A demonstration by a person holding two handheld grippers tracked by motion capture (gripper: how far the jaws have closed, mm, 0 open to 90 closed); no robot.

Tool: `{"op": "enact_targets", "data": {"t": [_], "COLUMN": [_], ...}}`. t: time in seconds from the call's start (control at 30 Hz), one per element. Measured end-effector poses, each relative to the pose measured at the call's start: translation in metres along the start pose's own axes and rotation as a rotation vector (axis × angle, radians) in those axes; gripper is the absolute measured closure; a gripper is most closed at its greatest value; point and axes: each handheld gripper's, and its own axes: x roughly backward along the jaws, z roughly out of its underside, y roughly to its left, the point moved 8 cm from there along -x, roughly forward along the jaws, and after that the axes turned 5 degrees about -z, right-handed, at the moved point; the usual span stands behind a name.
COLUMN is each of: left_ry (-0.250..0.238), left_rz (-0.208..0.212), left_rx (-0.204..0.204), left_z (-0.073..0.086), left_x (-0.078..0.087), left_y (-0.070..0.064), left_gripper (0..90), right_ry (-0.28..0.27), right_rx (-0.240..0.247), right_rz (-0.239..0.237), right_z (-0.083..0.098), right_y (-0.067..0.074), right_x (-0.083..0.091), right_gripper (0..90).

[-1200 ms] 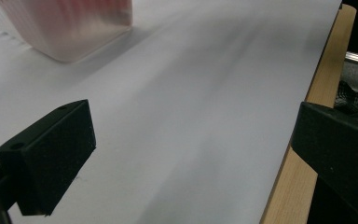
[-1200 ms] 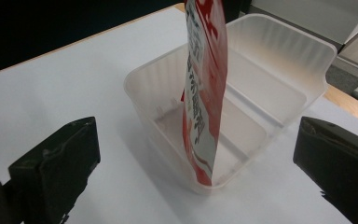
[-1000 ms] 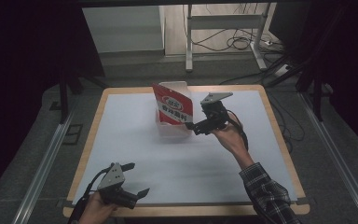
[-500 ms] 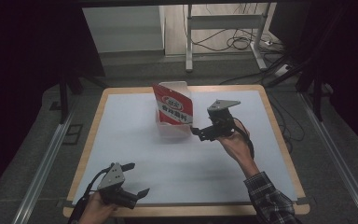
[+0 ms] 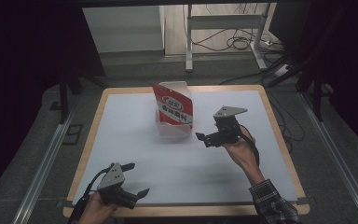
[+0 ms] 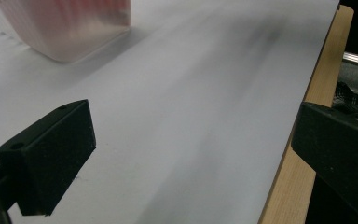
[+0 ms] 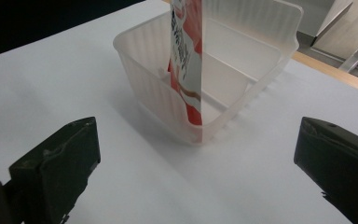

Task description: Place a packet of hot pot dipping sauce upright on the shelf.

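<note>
While both our grippers gape empty, a red-and-white pouch (image 5: 173,108) stands upright.
It leans in a ribbed translucent bin (image 7: 242,70) mid-table, just beyond our right gripper (image 5: 204,136); left gripper (image 5: 138,179) waits well apart.

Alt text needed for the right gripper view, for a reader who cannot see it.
A translucent plastic bin stands on a white table with a red-and-white printed pouch upright inside it. The right gripper has its two black jaws spread wide in the foreground, short of the bin and holding nothing.

both grippers' jaws wide apart — empty
</note>
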Motion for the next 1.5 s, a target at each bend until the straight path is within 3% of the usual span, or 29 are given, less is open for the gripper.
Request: {"op": "enact_targets", "data": {"t": [0.83, 1.5], "left_ry": [-0.004, -0.006], "left_rz": [-0.001, -0.001], "left_rx": [0.015, 0.019], "left_z": [0.0, 0.0], "left_x": [0.001, 0.001], "left_y": [0.002, 0.002], "left_gripper": [0.0, 0.0], "right_ry": [0.034, 0.032], "right_rx": [0.051, 0.044], "right_rz": [0.039, 0.058], "right_z": [0.023, 0.044], "right_y": [0.009, 0.011], "right_x": [0.021, 0.042], "right_gripper": [0.1, 0.0]}}
